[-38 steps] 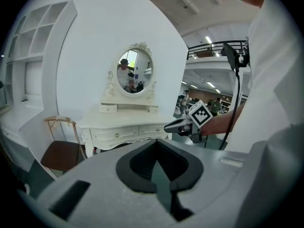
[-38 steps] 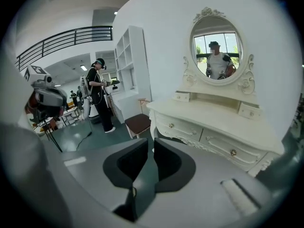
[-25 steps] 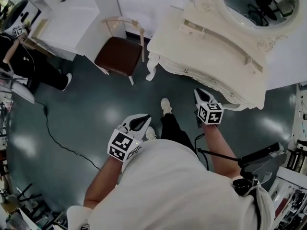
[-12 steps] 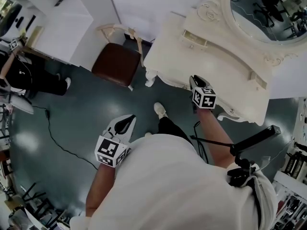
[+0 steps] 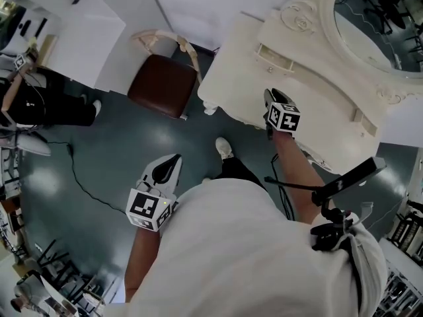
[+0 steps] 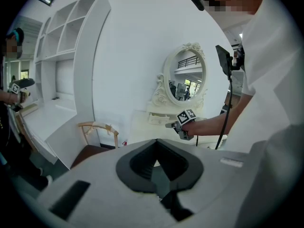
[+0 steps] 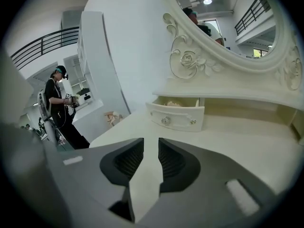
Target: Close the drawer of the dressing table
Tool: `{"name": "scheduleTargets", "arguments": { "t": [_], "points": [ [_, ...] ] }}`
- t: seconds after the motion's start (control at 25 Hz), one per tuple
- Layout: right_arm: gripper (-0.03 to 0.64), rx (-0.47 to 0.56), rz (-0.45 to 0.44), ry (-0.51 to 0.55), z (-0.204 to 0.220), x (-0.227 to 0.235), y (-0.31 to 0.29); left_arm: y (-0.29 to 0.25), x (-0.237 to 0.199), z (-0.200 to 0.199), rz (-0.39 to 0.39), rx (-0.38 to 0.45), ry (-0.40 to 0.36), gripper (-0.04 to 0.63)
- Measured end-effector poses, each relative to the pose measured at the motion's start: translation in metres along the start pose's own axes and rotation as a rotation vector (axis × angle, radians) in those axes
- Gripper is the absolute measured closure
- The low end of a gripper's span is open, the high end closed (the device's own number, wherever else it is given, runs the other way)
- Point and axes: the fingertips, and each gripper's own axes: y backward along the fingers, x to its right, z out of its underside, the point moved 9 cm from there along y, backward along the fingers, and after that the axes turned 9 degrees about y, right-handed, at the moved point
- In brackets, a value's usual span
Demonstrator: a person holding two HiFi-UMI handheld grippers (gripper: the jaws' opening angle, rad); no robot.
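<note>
A dark glossy floor (image 5: 106,150) spreads under the head view, with a cream dressing table (image 5: 231,78) at the upper right, its oval mirror (image 5: 380,25) above it and a brown-seated chair (image 5: 162,74) just beside its left end. The drawer (image 7: 175,115), a small one with a round knob, sits on the table top below the mirror and stands pulled out, its inside showing. A second ago the right gripper (image 5: 272,96) hung over the floor in front of the table's edge; now it is above the table top, pointing toward the drawer but well short of it. Its jaws are opening, with a clear gap between the pads and only the bare table top seen through it. The left gripper (image 5: 173,158) has drifted left and back over the floor, away from the table; its jaw tips meet and it holds nothing. Another person (image 5: 39,101) in dark clothes stands at the far left by a white shelf.
</note>
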Motion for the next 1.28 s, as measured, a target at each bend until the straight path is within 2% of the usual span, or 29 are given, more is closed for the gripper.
{"name": "scheduleTargets", "arguments": {
  "t": [0.4, 0.72, 1.28],
  "points": [
    [0.495, -0.024, 0.003, -0.074, -0.019, 0.031, -0.059, -0.030, -0.010, -0.022, -0.070, -0.006, 0.033, 0.592],
    [0.477, -0.048, 0.023, -0.129, -0.027, 0.040, -0.075, -0.039, -0.011, -0.034, -0.091, -0.007, 0.033, 0.592],
    [0.522, -0.040, 0.009, -0.162, -0.033, 0.049, -0.087, -0.061, -0.013, -0.049, -0.098, -0.012, 0.028, 0.592]
  ]
}}
